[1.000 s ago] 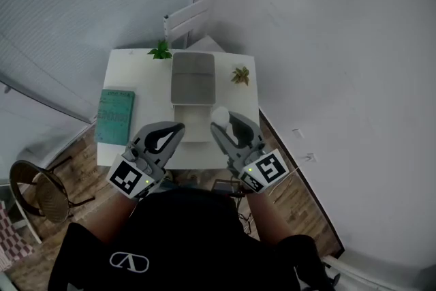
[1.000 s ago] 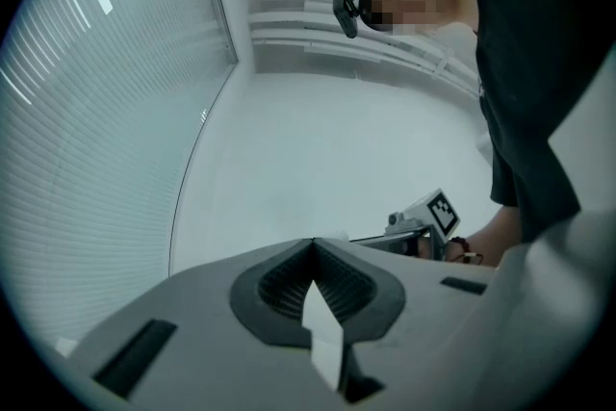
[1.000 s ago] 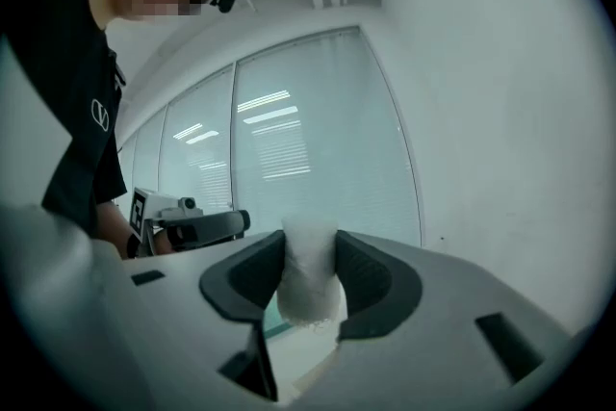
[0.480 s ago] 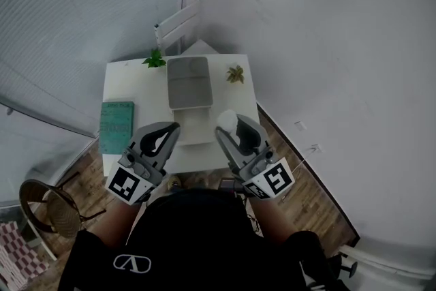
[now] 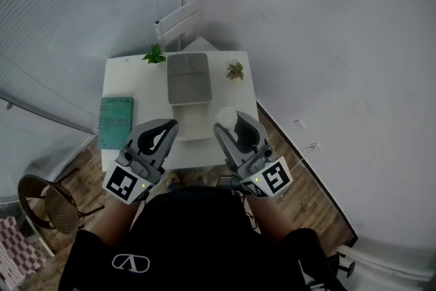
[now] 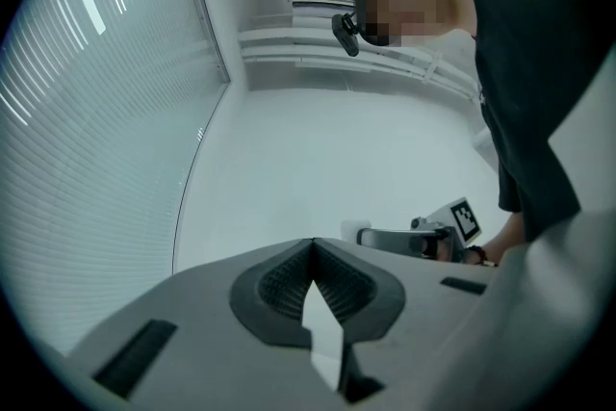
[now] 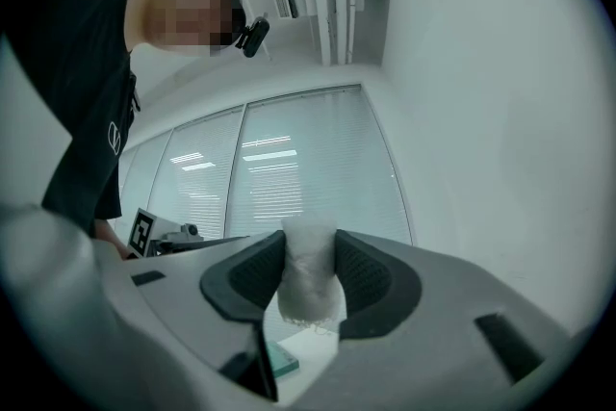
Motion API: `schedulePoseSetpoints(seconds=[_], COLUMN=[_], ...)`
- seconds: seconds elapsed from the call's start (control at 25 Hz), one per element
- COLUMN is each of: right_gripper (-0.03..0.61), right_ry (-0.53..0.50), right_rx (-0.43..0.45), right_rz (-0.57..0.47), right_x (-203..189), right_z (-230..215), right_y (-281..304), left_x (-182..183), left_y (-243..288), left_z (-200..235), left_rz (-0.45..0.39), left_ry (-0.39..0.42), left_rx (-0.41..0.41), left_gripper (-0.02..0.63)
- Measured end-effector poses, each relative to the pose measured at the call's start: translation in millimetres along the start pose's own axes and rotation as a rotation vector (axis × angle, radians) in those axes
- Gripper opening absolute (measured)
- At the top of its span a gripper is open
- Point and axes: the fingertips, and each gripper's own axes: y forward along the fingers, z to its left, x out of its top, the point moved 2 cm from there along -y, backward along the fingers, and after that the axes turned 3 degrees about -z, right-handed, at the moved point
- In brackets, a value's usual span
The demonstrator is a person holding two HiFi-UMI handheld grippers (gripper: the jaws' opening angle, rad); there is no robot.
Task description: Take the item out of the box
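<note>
**Item out of the box, held in the right gripper**

Hardly anything has shifted in the last second: both grippers hang over the near edge of the table point(image 5: 136, 82) much as they did, and the right gripper point(image 5: 228, 125) keeps its clamp on the item point(image 5: 225, 116).

That item is a small whitish lump, pale and slightly see-through (some soft wrapping, by the look of it). The right gripper view shows it point(image 7: 308, 276) standing upright between the dark ribbed pads of the right gripper point(image 7: 308, 265), with a ragged lower edge hanging below them. The jaws are about half closed and press on it from both sides. It is in the air, out of the box point(image 5: 193, 126), just past the box's near right corner.

The left gripper point(image 5: 165, 129) carries nothing. In its own view the left gripper point(image 6: 313, 250) has its tips touching, with only a small diamond-shaped gap behind them.

The box lies open in the middle of the table, its grey-lined lid point(image 5: 189, 78) folded back toward the far edge. A small plant point(image 5: 154, 55) sits at the lid's left corner and another plant point(image 5: 235, 70) at its right. A teal book point(image 5: 116, 120) lies at the left edge, with bare white tabletop between it and the box. On the right only a narrow strip of table separates the box from the edge. The white wall point(image 5: 327, 65) runs close along that side, a white chair point(image 5: 178, 22) stands at the far side, and a wicker chair point(image 5: 42, 204) stands on the wooden floor to the left.
</note>
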Motion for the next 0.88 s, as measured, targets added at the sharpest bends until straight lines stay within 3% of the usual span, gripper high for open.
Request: schedulePoseSetpoints(seconds=[0.88], right_gripper=[0.163], right_ry=[0.027], right_rx=[-0.017], right_rz=[-0.033], right_x=[7.1], right_z=[-0.1], right_y=[-3.5], left_x=[6.6], left_y=[-9.8], left_z=[-0.2], left_rz=[-0.009], left_ry=[0.014], left_rx=[0.029], left_gripper=[0.005])
